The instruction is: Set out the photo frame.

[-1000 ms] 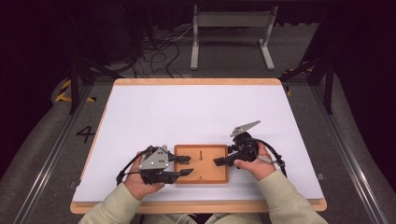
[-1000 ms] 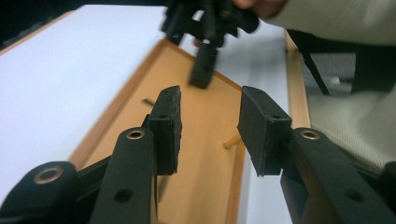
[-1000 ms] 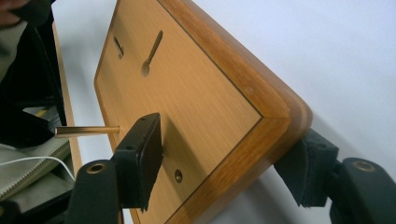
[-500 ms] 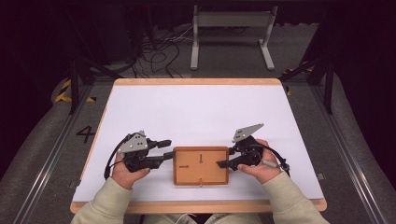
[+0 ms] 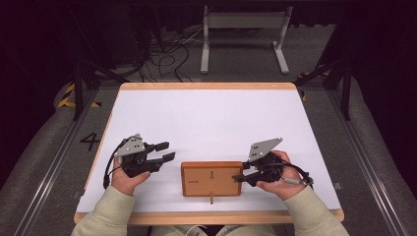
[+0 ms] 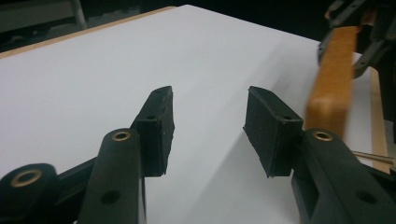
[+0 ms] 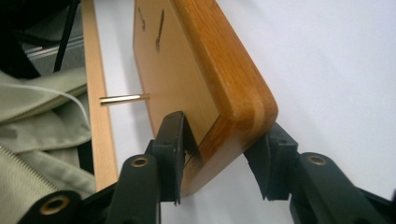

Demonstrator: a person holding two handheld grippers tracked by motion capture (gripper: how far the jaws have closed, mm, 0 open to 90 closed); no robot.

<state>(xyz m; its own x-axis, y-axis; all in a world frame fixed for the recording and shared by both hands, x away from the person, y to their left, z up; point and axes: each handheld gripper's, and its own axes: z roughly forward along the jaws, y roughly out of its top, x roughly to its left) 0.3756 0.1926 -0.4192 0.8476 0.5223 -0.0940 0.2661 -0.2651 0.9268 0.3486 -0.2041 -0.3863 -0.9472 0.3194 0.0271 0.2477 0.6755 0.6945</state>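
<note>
Apparently only begun, judging by the wooden board (image 5: 211,178): lies close to the front edge of the white table (image 5: 206,123), between the two hands, with a thin metal pin (image 5: 211,199) poking out of its near side toward the person. Shows two small slots in its top face and nothing else fitted to it.

As for the right gripper (image 5: 239,178): straddles the board's right end, one pad on the top face and the other tight against the underside, as seen in the right gripper view. Has just been closing its jaws on that end, and looks clamped on it now.

As for the left gripper (image 5: 164,151): hangs over bare table to the left of the board, apart from it. Has just been opening its jaws; stands at a middling gap with nothing between the pads.

Done so far, on this evidence: a hold on one end of the board. Left to do, probably: lifting or turning it and dealing with the pin, though which of these cannot be told.
</note>
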